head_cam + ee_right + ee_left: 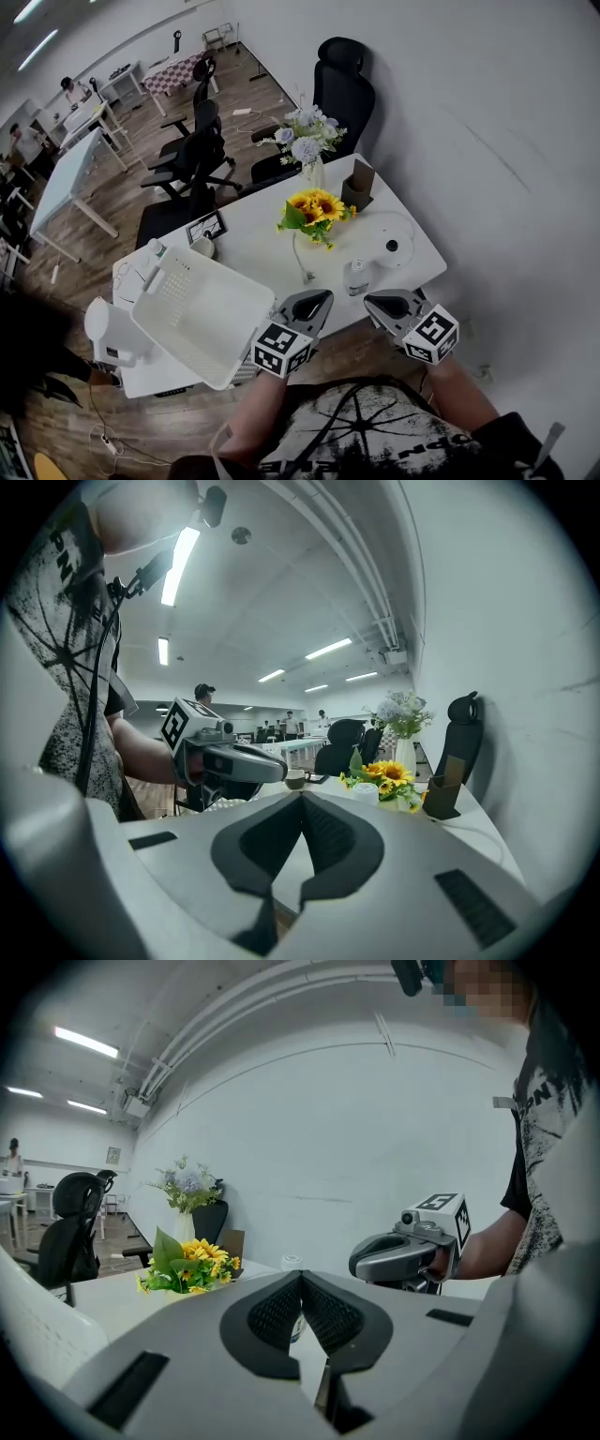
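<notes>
The small white bottle [356, 277] in front of the sunflowers [317, 211] has a label too small to read, and the left gripper [301, 1277] hides most of it behind its jaws. Left of the sunflowers, the white basket [202, 314] covers a corner of the desk [258, 246].

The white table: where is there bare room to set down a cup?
The widest bare patch on the table lies in the middle, between the basket and the sunflowers. A smaller strip runs along the near edge, between the basket and the small bottle. The back right is crowded: vase, brown box and round gadget.
</notes>
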A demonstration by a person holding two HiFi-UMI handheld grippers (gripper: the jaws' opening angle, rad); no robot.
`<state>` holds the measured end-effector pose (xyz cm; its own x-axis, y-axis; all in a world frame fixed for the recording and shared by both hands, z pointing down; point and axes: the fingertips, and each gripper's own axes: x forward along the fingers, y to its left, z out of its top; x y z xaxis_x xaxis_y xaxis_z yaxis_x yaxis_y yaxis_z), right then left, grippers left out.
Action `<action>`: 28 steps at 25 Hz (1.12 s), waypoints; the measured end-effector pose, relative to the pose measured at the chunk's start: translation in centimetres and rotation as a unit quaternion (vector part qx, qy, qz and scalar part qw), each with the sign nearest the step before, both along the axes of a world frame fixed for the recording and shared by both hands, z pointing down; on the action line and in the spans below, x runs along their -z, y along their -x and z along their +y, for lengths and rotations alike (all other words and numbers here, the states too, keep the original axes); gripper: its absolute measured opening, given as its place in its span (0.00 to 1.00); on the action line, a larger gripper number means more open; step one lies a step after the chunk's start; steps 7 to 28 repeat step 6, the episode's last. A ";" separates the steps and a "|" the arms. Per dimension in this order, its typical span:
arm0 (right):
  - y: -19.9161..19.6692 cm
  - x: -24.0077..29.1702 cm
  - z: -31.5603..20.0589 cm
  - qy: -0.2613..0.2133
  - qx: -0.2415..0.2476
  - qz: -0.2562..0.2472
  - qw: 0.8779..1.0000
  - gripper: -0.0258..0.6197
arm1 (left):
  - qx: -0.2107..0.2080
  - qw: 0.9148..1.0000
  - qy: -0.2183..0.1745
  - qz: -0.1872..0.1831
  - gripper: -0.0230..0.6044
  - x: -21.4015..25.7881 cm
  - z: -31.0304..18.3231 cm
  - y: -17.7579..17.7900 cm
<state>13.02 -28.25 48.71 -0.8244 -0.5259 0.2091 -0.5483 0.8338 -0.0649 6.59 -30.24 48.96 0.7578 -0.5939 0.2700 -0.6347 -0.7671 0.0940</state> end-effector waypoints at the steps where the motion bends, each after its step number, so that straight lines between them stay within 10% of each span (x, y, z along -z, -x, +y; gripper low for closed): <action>1: 0.0 0.0 0.0 0.000 -0.001 0.000 1.000 0.07 | 0.000 1.000 0.001 0.000 0.05 0.1 0.0 0.0; 28: -0.1 0.1 0.1 0.001 -0.008 -0.001 1.000 0.07 | 0.002 1.000 -0.002 0.000 0.05 0.7 0.0 0.0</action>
